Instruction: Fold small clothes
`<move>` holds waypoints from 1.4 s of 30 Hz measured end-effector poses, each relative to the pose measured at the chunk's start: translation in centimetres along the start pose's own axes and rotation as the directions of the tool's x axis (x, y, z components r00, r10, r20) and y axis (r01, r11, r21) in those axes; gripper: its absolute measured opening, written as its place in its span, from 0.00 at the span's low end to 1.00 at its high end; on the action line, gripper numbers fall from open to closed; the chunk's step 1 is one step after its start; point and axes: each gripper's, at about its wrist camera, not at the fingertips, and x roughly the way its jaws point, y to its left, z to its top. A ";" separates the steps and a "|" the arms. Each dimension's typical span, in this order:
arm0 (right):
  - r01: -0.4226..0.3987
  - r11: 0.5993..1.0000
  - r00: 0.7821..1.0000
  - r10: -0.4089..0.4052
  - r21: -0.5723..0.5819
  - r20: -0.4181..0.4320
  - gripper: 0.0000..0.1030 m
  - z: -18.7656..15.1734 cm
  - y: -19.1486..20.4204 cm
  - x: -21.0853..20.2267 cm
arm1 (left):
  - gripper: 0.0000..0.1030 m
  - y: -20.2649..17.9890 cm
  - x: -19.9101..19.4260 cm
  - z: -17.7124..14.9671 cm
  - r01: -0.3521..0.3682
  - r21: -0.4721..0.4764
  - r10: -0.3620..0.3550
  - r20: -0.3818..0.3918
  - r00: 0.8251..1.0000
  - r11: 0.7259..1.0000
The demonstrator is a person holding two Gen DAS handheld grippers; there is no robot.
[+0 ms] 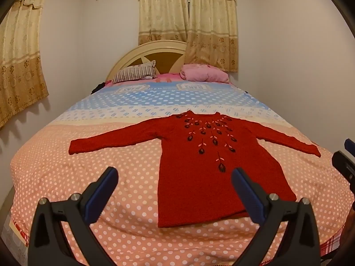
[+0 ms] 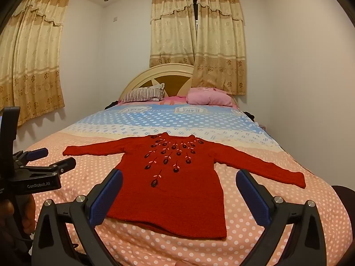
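Two grippers are held above the near end of a bed, both with jaws spread wide and nothing between them. A small red sweater with embroidered flowers is laid flat, front up, on the polka-dot bedspread, sleeves stretched out to either side and hem toward the cameras. The left gripper is aimed at its lower left part; the right gripper is aimed at its body. A striped pillow and a pink pillow are seen by the headboard.
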 end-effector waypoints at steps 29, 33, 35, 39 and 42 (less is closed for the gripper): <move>-0.002 1.000 1.000 0.002 -0.001 0.000 0.99 0.0 -0.4 -0.1 | 1.00 -0.1 -0.1 0.1 0.002 -0.012 -0.002 0.003 1.000 1.000; -0.003 1.000 1.000 0.003 0.000 -0.001 0.99 0.0 -0.5 -0.2 | 1.00 -0.1 -0.1 0.1 0.004 -0.013 -0.004 0.004 1.000 1.000; -0.003 1.000 1.000 0.003 -0.001 0.000 0.99 -0.2 0.1 -0.2 | 1.00 -0.1 -0.1 0.1 0.005 -0.011 -0.005 0.001 1.000 1.000; -0.006 1.000 1.000 0.006 -0.001 -0.002 0.99 -0.3 0.3 -0.2 | 1.00 -0.2 -0.1 0.1 0.004 -0.012 -0.004 0.001 1.000 1.000; -0.007 1.000 1.000 0.007 0.000 -0.003 0.99 -0.3 0.3 -0.2 | 1.00 -0.2 -0.1 0.1 0.003 -0.012 -0.003 0.002 1.000 1.000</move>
